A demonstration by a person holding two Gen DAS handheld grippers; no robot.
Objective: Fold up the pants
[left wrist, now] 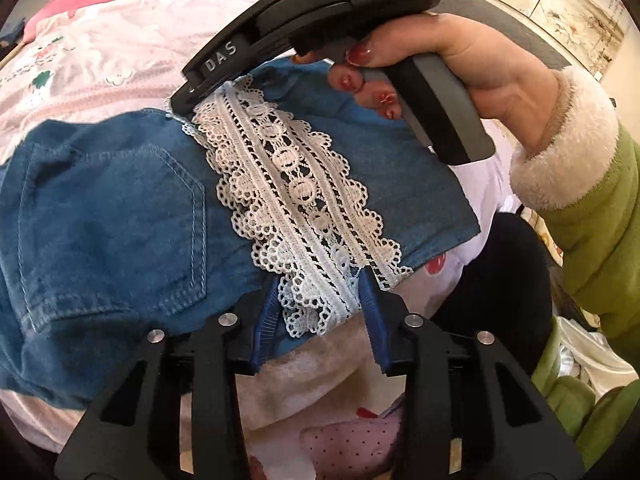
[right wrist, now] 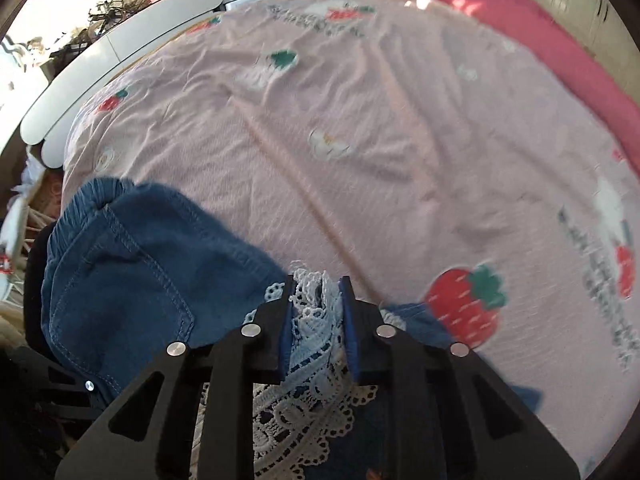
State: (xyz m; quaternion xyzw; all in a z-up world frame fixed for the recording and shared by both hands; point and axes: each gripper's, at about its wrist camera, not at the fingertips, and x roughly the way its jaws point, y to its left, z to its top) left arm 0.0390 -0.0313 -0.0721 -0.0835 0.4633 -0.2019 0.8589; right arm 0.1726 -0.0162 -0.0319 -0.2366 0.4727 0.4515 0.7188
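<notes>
Denim, blue child's pants [left wrist: 112, 208] lie on the pink strawberry-print bed sheet [right wrist: 360, 140]; your left gripper [left wrist: 316, 300] and right gripper [right wrist: 314, 296] each pinch their white lace trim [left wrist: 288, 184], which may tear or slip free if you pull apart.

The pants [left wrist: 120, 216] are small blue denim ones with a stitched back pocket [left wrist: 112, 232], an elastic gathered waistband [right wrist: 80, 204] and a band of white lace trim [left wrist: 288, 204] along the hem. They lie rumpled on the pink strawberry-print bed, lace bunched at both ends.
</notes>
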